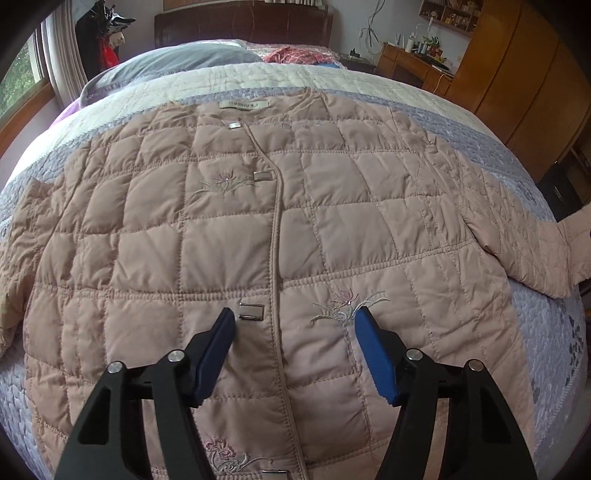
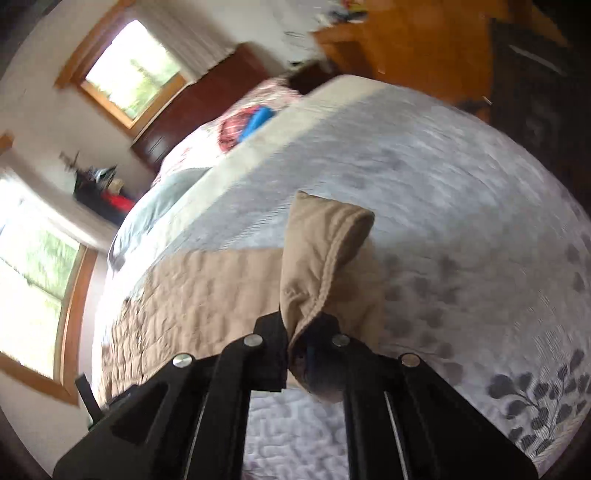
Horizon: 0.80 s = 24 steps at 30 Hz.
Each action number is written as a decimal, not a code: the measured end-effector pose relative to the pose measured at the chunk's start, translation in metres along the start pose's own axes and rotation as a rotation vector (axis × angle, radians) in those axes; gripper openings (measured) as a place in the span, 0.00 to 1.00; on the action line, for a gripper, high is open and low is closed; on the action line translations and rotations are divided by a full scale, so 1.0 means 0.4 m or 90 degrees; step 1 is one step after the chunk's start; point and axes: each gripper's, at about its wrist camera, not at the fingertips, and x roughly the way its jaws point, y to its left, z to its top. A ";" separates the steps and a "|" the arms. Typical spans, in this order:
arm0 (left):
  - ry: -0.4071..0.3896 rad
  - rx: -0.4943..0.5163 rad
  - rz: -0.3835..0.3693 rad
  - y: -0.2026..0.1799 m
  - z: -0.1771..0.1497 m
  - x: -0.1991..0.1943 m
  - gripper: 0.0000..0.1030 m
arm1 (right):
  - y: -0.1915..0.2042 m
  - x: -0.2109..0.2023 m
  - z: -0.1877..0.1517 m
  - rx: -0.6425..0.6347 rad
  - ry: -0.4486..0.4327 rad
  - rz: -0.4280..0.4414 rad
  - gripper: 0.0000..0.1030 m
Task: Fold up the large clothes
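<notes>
The left gripper (image 1: 295, 321) hangs above the lower front of the quilted jacket (image 1: 229, 236), angled forward and down, its blue fingers (image 1: 373, 350) spread wide with nothing between them; one tip sits beside a metal clasp (image 1: 251, 311) and the other over an embroidered flower (image 1: 347, 306). The jacket lies front-up and spread flat on the bedspread (image 1: 480, 122), its long axis running from the near hem to the far collar, where the neck label (image 1: 240, 105) points toward the headboard (image 1: 240, 27). Its right sleeve (image 1: 524, 243) stretches out to the right and ends lifted at the frame's edge. In the tilted, blurred right wrist view, the right gripper (image 2: 308, 332) is clamped tight on the sleeve cuff (image 2: 325, 251), which stands up in a bunched fold above the bedspread (image 2: 461, 206), with the rest of the jacket (image 2: 207, 295) lying to the left.
</notes>
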 end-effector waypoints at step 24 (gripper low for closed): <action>-0.023 -0.119 -0.127 0.050 0.110 -0.002 0.69 | 0.497 0.304 -0.155 -0.222 0.181 0.192 0.25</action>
